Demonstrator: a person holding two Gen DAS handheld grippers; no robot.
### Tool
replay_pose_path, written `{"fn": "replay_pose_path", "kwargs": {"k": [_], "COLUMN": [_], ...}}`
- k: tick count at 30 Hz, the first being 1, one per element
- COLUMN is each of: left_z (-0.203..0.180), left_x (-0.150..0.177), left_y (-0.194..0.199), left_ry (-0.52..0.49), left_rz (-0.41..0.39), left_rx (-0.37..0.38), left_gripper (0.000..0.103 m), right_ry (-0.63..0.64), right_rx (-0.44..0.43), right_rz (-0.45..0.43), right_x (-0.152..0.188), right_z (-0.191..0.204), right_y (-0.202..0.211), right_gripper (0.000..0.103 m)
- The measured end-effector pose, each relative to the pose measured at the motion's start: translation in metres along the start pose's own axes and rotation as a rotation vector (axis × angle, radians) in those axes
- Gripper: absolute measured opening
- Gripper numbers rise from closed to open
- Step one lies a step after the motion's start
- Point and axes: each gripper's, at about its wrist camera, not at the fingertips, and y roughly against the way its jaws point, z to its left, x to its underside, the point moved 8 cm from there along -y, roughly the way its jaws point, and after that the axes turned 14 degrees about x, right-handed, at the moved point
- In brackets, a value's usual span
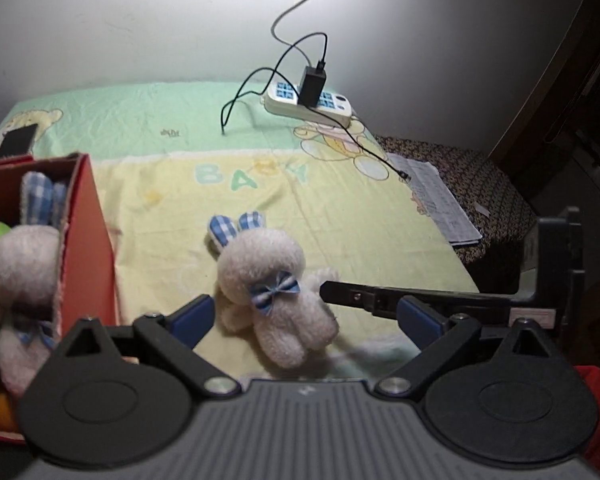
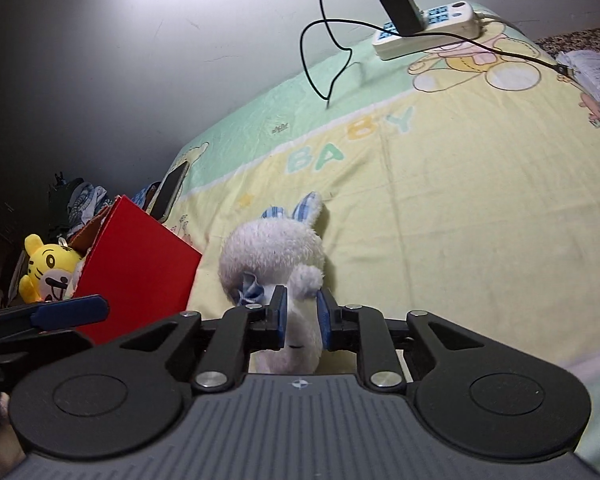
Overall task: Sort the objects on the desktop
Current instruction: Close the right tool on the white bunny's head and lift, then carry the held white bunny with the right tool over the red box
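Note:
A white plush rabbit (image 1: 272, 288) with blue checked ears and a bow lies on the yellow baby blanket (image 1: 340, 208). My right gripper (image 2: 302, 314) is shut on the rabbit (image 2: 276, 252), its blue pads (image 2: 281, 316) squeezing the body below the head. One of its black fingers (image 1: 364, 296) shows at the rabbit's side in the left wrist view. My left gripper (image 1: 306, 314) stands wide open around the same rabbit, not touching it. A red box (image 1: 88, 240) at the left holds a second, similar rabbit (image 1: 24, 264).
A white power strip (image 1: 308, 100) with a black charger and loose cables lies at the blanket's far side. A phone (image 1: 18, 140) rests behind the box, papers (image 1: 440, 200) at the right edge. A yellow tiger plush (image 2: 48, 268) sits in the red box (image 2: 136, 264).

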Motion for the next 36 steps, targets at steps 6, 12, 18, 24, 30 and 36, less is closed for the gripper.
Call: {"fn": "replay_pose_path", "kwargs": {"k": [6, 12, 18, 24, 30, 36], "left_z": [0.03, 0.049, 0.06, 0.06, 0.056, 0.042], "left_x": [0.011, 0.008, 0.01, 0.007, 0.007, 0.008], "left_y": [-0.041, -0.067, -0.085, -0.092, -0.1, -0.098], "left_ry": [0.113, 0.172, 0.205, 0.203, 0.206, 0.134], "left_rz": [0.059, 0.076, 0.124, 0.133, 0.146, 0.163], "left_rx": [0.002, -0.016, -0.015, -0.013, 0.006, -0.002], "left_gripper": [0.089, 0.082, 0.076, 0.074, 0.069, 0.064], "right_ry": [-0.094, -0.144, -0.098, -0.094, -0.174, -0.159], "right_rx": [-0.013, -0.114, -0.15, -0.177, -0.213, -0.223], "right_rz": [-0.009, 0.008, 0.08, 0.13, 0.178, 0.189], "right_x": [-0.01, -0.032, -0.032, -0.027, -0.024, -0.022], "right_z": [-0.028, -0.02, -0.003, 0.001, -0.009, -0.006], "right_y": [0.008, -0.001, -0.03, -0.046, -0.051, -0.041], "right_gripper": [0.03, 0.056, 0.057, 0.057, 0.058, 0.049]}}
